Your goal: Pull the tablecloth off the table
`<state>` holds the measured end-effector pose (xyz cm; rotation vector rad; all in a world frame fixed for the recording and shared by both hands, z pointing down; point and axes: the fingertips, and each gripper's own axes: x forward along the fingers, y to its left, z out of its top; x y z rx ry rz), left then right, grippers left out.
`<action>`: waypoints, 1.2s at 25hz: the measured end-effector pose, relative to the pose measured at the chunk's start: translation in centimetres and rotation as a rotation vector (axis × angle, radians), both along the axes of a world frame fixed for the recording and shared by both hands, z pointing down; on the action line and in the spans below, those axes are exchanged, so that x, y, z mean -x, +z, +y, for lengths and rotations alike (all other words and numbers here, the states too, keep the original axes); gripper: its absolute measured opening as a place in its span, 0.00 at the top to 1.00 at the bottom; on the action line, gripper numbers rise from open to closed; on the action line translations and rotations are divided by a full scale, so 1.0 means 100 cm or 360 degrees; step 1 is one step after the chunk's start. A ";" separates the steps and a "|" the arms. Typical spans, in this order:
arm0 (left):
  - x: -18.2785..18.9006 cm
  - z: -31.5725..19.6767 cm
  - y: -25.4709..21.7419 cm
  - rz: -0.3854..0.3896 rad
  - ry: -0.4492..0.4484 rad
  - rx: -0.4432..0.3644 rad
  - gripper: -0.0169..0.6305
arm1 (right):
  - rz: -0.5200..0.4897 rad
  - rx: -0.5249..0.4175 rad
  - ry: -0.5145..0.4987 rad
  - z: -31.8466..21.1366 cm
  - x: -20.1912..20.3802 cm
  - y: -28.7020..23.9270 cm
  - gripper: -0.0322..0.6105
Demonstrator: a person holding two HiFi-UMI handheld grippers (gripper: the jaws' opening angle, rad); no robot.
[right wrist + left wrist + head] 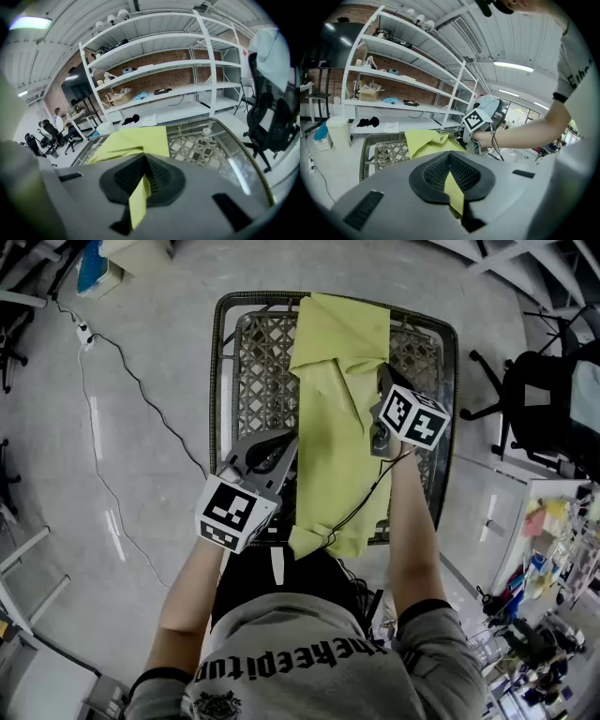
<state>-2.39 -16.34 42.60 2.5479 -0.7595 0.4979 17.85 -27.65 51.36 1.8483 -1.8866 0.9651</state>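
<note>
The tablecloth [333, 427] is yellow-green and lies gathered into a long rumpled strip down the middle of the table [217, 381], from the far edge to the near one. Its near end droops over the edge just in front of the person. On both sides of the strip the tabletop is bare (a woven lattice shows under a glassy surface inside a dark rim).

The left gripper [279, 454] is at the near left part of the table, beside the cloth's left edge, and points up and across toward it. In the left gripper view its jaws are closed together with a fold of the yellow cloth pinched between the dark pads. The fold hangs out below them.

The right gripper [382, 381] is farther along the table on the cloth's right side, with its marker cube facing up. In the right gripper view its jaws are likewise clamped on a thin fold of the same cloth, and the rest of the cloth spreads over the table beyond.

A black cable [366, 498] runs from the right gripper back across the cloth toward the person. On the floor to the left, a thin cord leads to a power strip [84, 334]. An office chair [539, 399] stands to the right of the table. White shelves [159, 61] line the brick wall behind it.
</note>
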 end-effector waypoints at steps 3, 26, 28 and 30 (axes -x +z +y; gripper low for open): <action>-0.001 -0.003 0.001 -0.0012 -0.0027 0.0004 0.95 | -0.0008 0.0042 0.0025 -0.001 -0.009 0.017 0.93; -0.004 -0.030 0.001 0.0004 -0.0078 0.0024 0.95 | -0.0091 0.0147 -0.0582 -0.005 0.132 0.045 0.74; 0.000 -0.034 0.003 0.0005 -0.0093 0.0029 0.95 | -0.0079 0.0127 -0.0560 -0.013 0.129 0.045 0.74; 0.003 -0.037 0.004 0.0004 -0.0104 0.0034 0.95 | -0.0066 0.0086 -0.0549 -0.022 0.127 0.041 0.74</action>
